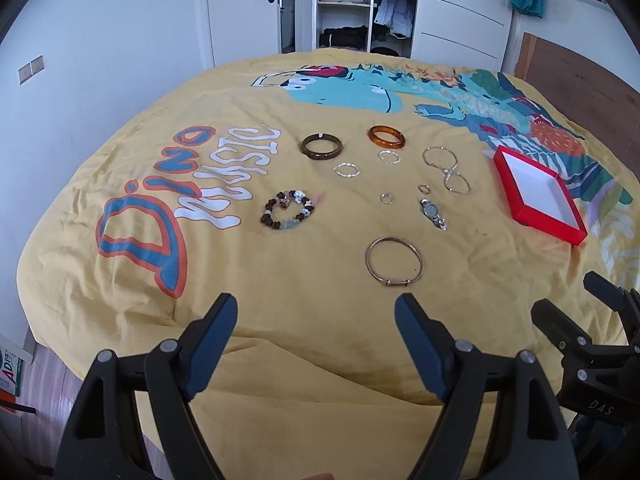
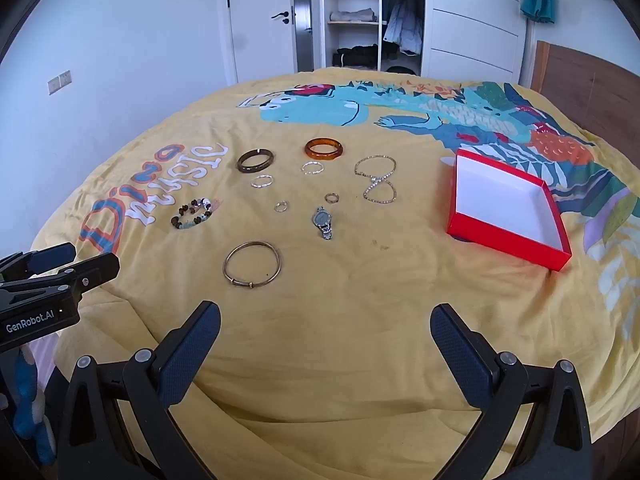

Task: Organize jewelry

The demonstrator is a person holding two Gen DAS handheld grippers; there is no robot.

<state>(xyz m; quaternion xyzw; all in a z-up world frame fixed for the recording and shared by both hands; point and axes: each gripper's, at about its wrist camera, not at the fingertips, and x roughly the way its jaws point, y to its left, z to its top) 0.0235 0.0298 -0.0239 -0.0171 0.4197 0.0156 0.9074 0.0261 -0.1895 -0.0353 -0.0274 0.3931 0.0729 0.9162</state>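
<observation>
Several jewelry pieces lie on a yellow bedspread: a thin metal bangle (image 1: 394,261) (image 2: 252,264), a small watch (image 1: 432,213) (image 2: 323,222), a beaded bracelet (image 1: 287,210) (image 2: 193,213), a dark bangle (image 1: 322,146) (image 2: 255,160), an amber bangle (image 1: 386,137) (image 2: 324,148), a chain (image 1: 446,170) (image 2: 377,179) and several small rings. An empty red box (image 1: 538,196) (image 2: 506,210) sits to the right. My left gripper (image 1: 316,316) is open, just short of the metal bangle. My right gripper (image 2: 325,322) is open, in front of the watch.
The bed's yellow cover (image 2: 360,300) bears a dinosaur print. A white wall is at the left, and a door and an open wardrobe (image 2: 356,16) stand beyond the bed. A wooden headboard (image 2: 592,88) is at the right. Each gripper shows at the edge of the other's view.
</observation>
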